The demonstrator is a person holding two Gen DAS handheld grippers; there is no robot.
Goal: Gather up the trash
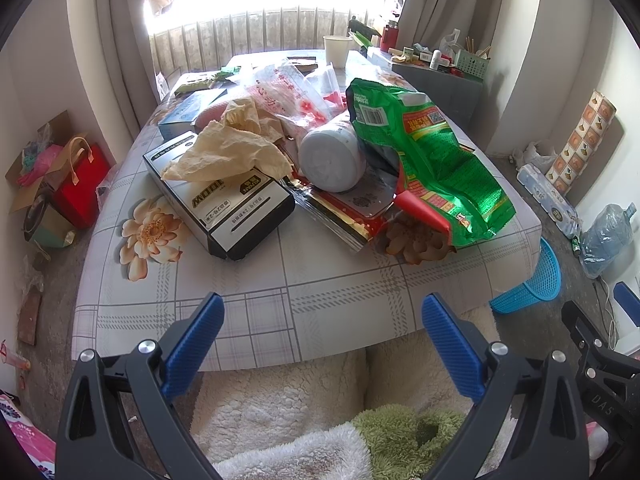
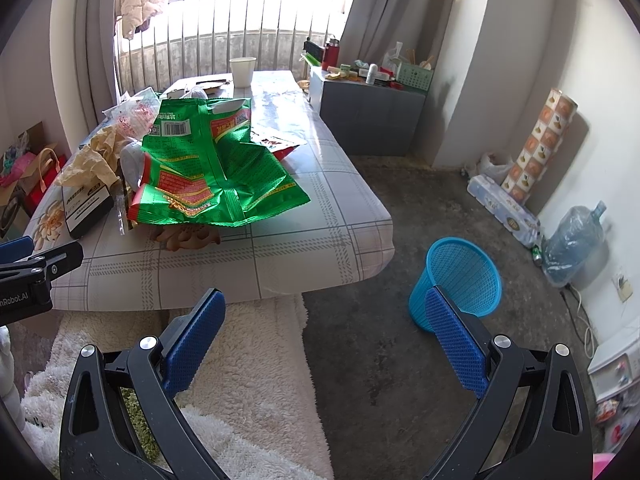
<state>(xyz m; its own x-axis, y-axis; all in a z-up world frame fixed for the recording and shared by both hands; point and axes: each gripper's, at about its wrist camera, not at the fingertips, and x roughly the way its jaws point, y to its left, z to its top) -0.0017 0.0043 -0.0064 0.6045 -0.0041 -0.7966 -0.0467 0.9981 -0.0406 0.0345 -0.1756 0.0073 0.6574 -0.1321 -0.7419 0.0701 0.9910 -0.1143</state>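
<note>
A low table (image 1: 280, 280) (image 2: 320, 240) holds a heap of trash: a big green foil bag (image 1: 432, 152) (image 2: 216, 168), a crumpled tan paper (image 1: 232, 148) (image 2: 92, 156), a white jar on its side (image 1: 332, 156), a clear printed plastic bag (image 1: 288, 92) and a black and white box (image 1: 224, 204). A blue mesh bin (image 2: 456, 284) (image 1: 528, 280) stands on the floor right of the table. My left gripper (image 1: 322, 320) is open at the table's near edge, empty. My right gripper (image 2: 324, 316) is open and empty, low, between table and bin.
A white paper cup (image 1: 338, 50) stands at the table's far end. A grey cabinet (image 2: 368, 116) with clutter sits behind. Red gift bags (image 1: 80, 184) lie on the left floor; a water jug (image 2: 572, 240) and tissue packs sit by the right wall. A fluffy white rug (image 2: 248, 360) lies below.
</note>
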